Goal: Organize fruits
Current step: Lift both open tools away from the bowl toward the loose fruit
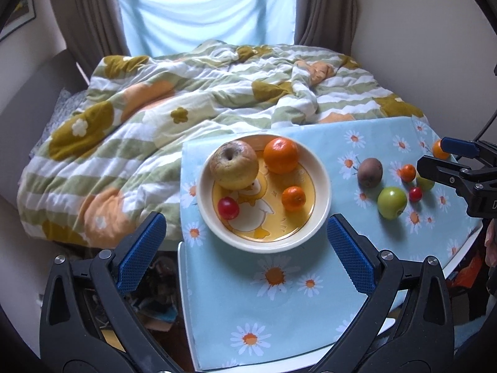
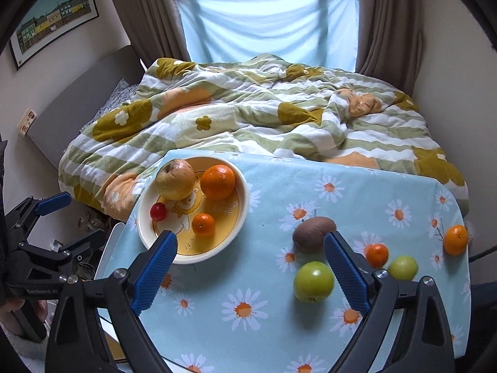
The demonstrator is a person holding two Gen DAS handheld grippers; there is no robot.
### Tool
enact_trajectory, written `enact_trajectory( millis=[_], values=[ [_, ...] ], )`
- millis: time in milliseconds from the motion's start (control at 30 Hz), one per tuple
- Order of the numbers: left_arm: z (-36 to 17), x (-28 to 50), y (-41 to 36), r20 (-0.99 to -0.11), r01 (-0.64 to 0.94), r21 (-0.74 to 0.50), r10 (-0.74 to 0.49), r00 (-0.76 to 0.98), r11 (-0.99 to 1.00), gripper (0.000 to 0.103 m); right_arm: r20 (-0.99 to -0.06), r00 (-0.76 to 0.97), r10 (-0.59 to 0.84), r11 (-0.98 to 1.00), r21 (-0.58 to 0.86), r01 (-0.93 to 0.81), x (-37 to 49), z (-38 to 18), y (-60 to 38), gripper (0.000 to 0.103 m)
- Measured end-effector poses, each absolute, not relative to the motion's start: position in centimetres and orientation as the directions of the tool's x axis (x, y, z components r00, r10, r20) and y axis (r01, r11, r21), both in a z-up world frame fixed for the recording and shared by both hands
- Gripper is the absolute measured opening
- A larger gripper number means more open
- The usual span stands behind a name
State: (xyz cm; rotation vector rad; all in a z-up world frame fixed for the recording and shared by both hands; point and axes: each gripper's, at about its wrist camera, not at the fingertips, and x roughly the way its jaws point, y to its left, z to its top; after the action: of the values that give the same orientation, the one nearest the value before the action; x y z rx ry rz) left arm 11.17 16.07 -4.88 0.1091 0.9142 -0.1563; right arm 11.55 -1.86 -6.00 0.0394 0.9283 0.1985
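1. two grippers of mine, left gripper (image 1: 247,251) and right gripper (image 2: 250,267), gape wide, holding nothing.
2. four fruits sit in the bowl (image 1: 320,199).
3. kiwi (image 2: 312,233) and green apple (image 2: 313,281) lie loose on the daisy cloth (image 2: 248,310), the bed (image 2: 248,108) behind.

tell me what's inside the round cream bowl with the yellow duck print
Cream bowl holds a yellowish apple, large orange, small orange and red cherry-like fruit. Anything beneath the apple is hidden.
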Motion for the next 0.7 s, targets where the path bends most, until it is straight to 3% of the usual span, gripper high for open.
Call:
enact_trajectory(
  millis=[300, 700],
  values=[
    [-5.6, 10.2, 7.4, -0.806, 0.198, -0.003, -0.119, 0.58, 0.98, 0.103, -0.775, 0.619, 0.128, 0.992, 0.093, -0.089, 8.7, -5.7, -11.5, 0.094],
    [-9.8, 10.4, -2.9, -0.842, 0.151, -0.066, -0.136, 0.522, 0.986, 0.103, -0.819, 0.55, 0.164, 0.985, 0.104, -0.138, 8.9, -9.7, -21.7, 0.094]
  ],
)
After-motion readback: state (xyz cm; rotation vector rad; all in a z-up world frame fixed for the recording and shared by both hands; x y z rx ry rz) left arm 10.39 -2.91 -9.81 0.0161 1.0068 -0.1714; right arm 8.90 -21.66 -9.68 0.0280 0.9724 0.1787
